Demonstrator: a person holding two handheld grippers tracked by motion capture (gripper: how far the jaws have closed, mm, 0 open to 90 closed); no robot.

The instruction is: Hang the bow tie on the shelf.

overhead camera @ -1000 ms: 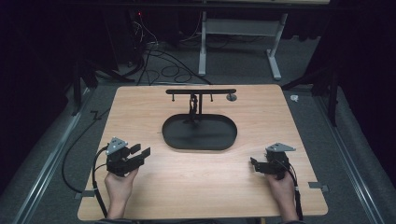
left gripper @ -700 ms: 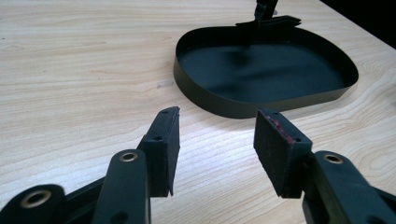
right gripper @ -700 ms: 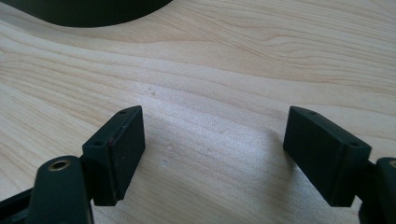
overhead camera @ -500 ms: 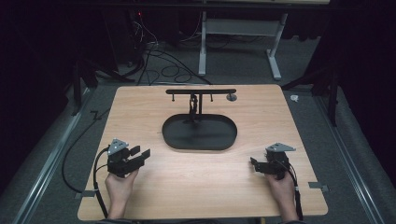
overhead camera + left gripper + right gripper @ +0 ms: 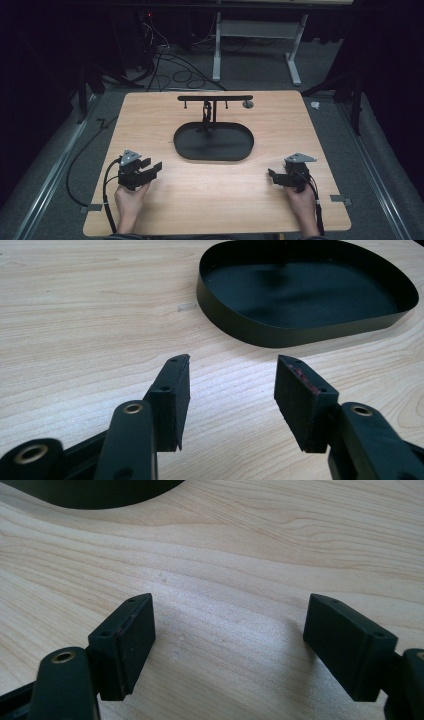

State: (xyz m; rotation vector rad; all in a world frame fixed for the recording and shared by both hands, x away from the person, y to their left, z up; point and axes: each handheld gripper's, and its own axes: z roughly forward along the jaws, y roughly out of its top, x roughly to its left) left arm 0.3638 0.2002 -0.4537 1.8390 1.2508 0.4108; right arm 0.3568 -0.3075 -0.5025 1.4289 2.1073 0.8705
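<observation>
Dim room; on the pale wooden table point(image 5: 220, 200) both grippers' jaws gaped empty, the left gripper point(image 5: 150, 169) having just widened toward the black oval metal tray point(image 5: 214, 142).

You're in a lab or test room, not a home. Your wood worktop point(image 5: 150, 115) sits alone in a dark space w/ grey carpet floor point(image 5: 55, 165), loose cables point(image 5: 170, 62) trailing behind it, and white metal desk legs point(image 5: 295, 65) at the back. A cable point(image 5: 107, 182) runs off your left claw point(image 5: 152, 167).
</observation>
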